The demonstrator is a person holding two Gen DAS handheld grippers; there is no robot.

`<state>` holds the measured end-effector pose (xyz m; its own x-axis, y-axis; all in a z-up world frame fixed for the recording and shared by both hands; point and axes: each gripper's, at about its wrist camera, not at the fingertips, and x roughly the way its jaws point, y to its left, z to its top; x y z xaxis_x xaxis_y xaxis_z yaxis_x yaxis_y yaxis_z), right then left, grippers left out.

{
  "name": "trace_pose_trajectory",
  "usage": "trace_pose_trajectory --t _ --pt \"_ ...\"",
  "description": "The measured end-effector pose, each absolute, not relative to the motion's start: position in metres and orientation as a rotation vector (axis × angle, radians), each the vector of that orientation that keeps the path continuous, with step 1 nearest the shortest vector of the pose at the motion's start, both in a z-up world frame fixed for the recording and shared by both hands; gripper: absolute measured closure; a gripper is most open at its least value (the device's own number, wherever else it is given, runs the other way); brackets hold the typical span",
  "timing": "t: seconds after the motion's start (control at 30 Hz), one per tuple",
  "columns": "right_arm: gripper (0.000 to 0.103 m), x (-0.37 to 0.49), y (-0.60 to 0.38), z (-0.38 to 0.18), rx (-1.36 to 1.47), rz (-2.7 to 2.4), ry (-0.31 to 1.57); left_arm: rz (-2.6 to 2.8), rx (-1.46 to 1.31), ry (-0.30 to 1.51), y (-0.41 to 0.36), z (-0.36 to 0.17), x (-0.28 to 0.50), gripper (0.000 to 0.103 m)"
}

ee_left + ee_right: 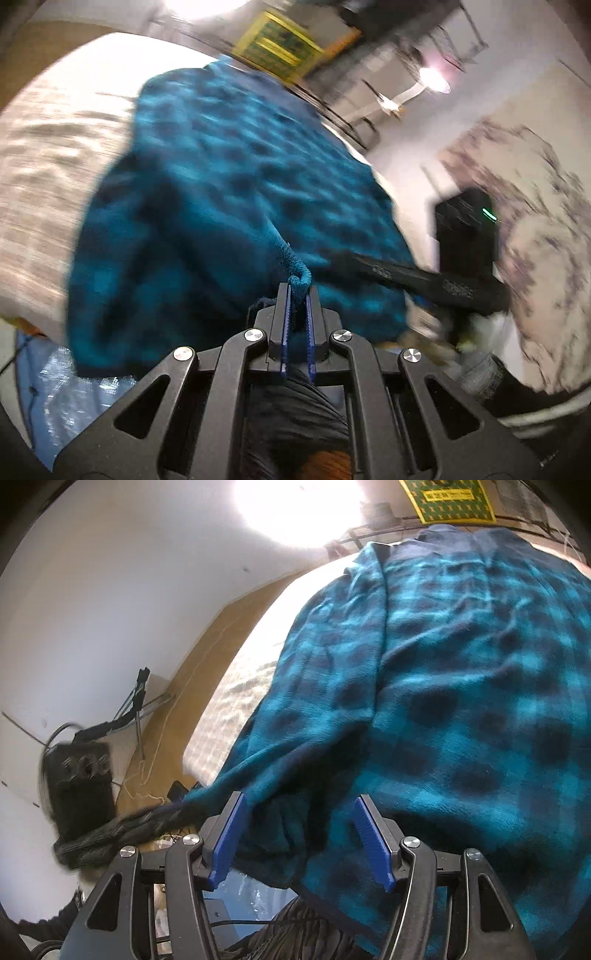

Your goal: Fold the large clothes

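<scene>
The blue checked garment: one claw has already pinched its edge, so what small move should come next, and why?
Probably close the right claw on the hem. The left claw is already shut on a fold of the blue checked garment, while the right claw's pads stand apart with the fabric edge lying between them. Both corners need holding before lifting to fold.

Black left gripper (298, 291), blue ribbed pads, silver screws, right gripper (299, 842) alike

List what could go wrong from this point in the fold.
1. The left gripper pinches only a thin bunched edge of the blue plaid garment; it may slip out when lifted.
2. The right gripper stands open with fabric between its pads and may close on several layers.
</scene>
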<state>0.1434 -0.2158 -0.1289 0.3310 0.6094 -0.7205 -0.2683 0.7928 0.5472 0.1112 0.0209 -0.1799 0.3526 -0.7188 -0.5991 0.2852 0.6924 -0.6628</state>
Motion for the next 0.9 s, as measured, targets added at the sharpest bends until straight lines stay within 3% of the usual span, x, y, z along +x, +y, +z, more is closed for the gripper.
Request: trace_pose_trajectory --t 0.17,0.53,0.67,0.77,0.9 --pt "0.039 0.141 -0.233 -0.136 0.407 0.559 1.114 -0.783 -0.439 1.091 -0.012 -0.181 0.093 0.095" --pt "0.038 0.127 -0.209 -0.154 0.420 0.643 1.220 -0.478 -0.691 1.076 0.083 -0.219 0.093 0.091" --pt "0.037 0.125 -0.196 -0.156 0.515 0.715 1.232 -0.551 -0.620 1.083 0.058 -0.216 0.090 0.091" --pt "0.027 0.132 -0.193 -0.150 0.514 0.688 1.221 -0.642 -0.643 1.113 0.031 -0.223 0.090 0.091" --pt "0.030 0.143 -0.187 -0.152 0.446 0.624 1.265 -0.725 -0.587 1.148 -0.003 -0.224 0.085 0.091"
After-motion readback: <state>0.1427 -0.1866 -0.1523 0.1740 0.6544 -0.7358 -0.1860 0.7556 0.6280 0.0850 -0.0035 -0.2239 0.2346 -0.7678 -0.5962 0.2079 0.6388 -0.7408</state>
